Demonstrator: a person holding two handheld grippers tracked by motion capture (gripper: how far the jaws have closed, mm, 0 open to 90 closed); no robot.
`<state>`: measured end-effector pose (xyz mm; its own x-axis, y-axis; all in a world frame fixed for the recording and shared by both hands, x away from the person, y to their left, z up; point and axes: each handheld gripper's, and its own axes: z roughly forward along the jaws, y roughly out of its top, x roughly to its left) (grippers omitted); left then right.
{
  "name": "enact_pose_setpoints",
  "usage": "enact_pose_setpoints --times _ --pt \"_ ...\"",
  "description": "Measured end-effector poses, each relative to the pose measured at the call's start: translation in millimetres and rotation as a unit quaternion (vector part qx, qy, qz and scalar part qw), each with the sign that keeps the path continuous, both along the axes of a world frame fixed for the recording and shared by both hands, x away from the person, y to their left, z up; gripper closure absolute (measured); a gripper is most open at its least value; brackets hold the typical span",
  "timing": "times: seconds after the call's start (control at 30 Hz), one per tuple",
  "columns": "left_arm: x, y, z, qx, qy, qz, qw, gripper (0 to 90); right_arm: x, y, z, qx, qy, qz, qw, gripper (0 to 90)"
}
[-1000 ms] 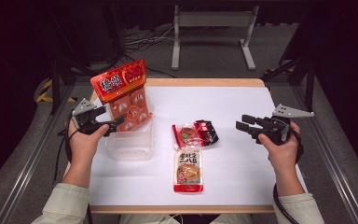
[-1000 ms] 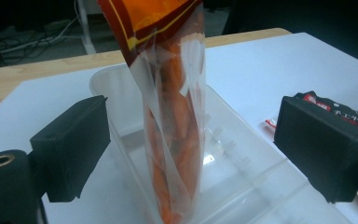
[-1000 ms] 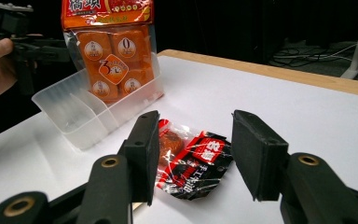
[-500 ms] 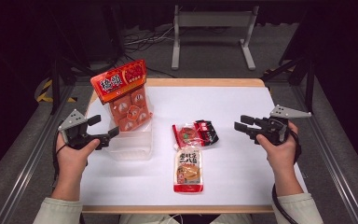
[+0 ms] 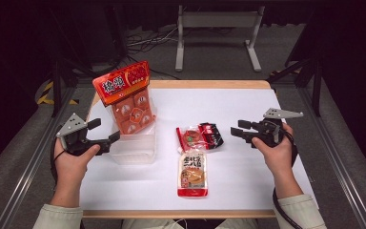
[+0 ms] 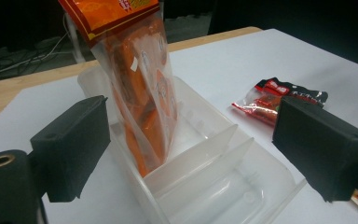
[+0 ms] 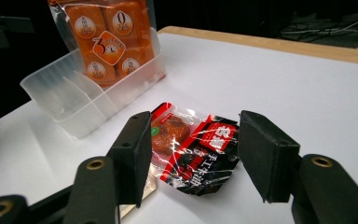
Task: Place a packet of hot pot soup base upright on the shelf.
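Two tools stand open: the left tool (image 5: 106, 134) has backed off the orange pack (image 5: 126, 98), now propped in the bin (image 5: 133, 150), while the right tool (image 5: 238, 133), jaws just widening, nears the red packet (image 5: 200, 136) beside it.

On the white table (image 5: 248, 100): 1 clear divided bin (image 5: 134, 148), 3 snack packs – 1 orange (image 5: 126, 95), 1 red-black (image 5: 201, 136), 1 red-edged (image 5: 193, 174); 2 grippers – left (image 5: 106, 130), right (image 5: 237, 133).

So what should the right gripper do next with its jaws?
Probably ease the right gripper forward and down over the small red-and-black snack packet. Its jaws have just been opening with nothing between them, and the packet lies flat just ahead.
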<state>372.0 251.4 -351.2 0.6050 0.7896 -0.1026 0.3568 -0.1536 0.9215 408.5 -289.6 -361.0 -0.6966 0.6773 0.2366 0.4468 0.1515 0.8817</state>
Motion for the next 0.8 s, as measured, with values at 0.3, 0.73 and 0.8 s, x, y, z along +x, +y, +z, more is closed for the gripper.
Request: enact_pose_setpoints --times 0.3,0.73,0.8 --pt "0.1 -3.7 1.8 -0.001 -0.005 -0.005 1.0 11.3 15.6 13.3 -29.7 -0.021 0.043 -0.015 0.9987 44.1" --pt "0.8 -7.2 -1.2 0.0 -0.003 -0.01 0.9999 11.4 26.8 25.6 -63.3 -0.056 0.08 -0.02 0.995 41.1" --pt "1.0 -7.8 -1.5 0.003 -0.002 -0.011 0.9999 11.4 27.9 26.7 -66.1 -0.058 0.087 -0.019 0.9943 40.3"
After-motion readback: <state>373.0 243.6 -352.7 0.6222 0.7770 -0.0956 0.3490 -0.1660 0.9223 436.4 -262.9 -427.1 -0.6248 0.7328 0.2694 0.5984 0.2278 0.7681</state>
